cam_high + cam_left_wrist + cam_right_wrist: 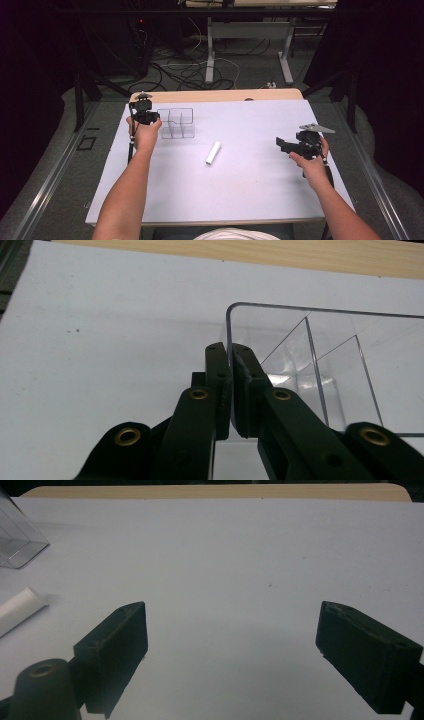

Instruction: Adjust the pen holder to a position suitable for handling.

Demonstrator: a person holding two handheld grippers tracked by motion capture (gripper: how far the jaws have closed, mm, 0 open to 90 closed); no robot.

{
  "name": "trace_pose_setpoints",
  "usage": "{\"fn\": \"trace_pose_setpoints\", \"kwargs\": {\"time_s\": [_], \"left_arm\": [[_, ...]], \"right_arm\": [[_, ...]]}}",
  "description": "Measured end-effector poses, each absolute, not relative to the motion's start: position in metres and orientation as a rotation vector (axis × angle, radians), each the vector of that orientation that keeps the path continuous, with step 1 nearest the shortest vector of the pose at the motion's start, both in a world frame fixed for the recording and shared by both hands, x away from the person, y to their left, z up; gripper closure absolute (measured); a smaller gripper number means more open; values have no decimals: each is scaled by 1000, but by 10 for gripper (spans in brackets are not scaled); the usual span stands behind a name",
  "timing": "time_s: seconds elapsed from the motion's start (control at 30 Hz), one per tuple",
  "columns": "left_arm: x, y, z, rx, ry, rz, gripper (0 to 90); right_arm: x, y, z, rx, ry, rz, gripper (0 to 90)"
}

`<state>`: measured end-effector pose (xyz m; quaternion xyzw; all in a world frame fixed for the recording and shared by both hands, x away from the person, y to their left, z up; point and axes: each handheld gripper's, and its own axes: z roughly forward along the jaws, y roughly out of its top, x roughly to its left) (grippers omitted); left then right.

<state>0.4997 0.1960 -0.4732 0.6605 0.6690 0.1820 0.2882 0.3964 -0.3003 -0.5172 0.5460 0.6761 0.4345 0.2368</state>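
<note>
A clear plastic box (176, 123) with inner dividers stands at the back left of the white table. My left gripper (150, 116) is shut on its left wall; in the left gripper view the two jaws (231, 352) pinch the rim of the clear box (320, 340) from either side. A short white tube (213, 152) lies near the middle of the table. At the right side my right gripper (281, 145) hovers open and points left, with nothing between its jaws (232, 630). The white tube (17, 611) and a corner of the box (17, 545) lie off to its left.
The white sheet (250, 185) covers a wooden tabletop whose bare strip (215, 95) runs along the far edge. Beyond it are desk legs and loose cables on the floor (200, 70). Dark curtains hang on both sides.
</note>
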Motion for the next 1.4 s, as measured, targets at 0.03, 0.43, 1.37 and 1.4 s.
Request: {"fn": "trace_pose_setpoints", "kwargs": {"time_s": [0.03, 0.43, 1.37, 1.4], "left_arm": [[499, 193, -473, 1768, 1783, 484, 874], [486, 168, -472, 1820, 1749, 470, 876], [473, 181, -462, 1744, 1629, 383, 828], [472, 183, -460, 1740, 1623, 388, 839]], "right_arm": [[396, -300, -517, 1502, 1852, 1192, 127], [396, -298, -517, 1498, 1860, 1191, 132], [396, -299, -518, 1507, 1862, 1196, 137], [396, -299, -518, 1507, 1862, 1197, 137]]}}
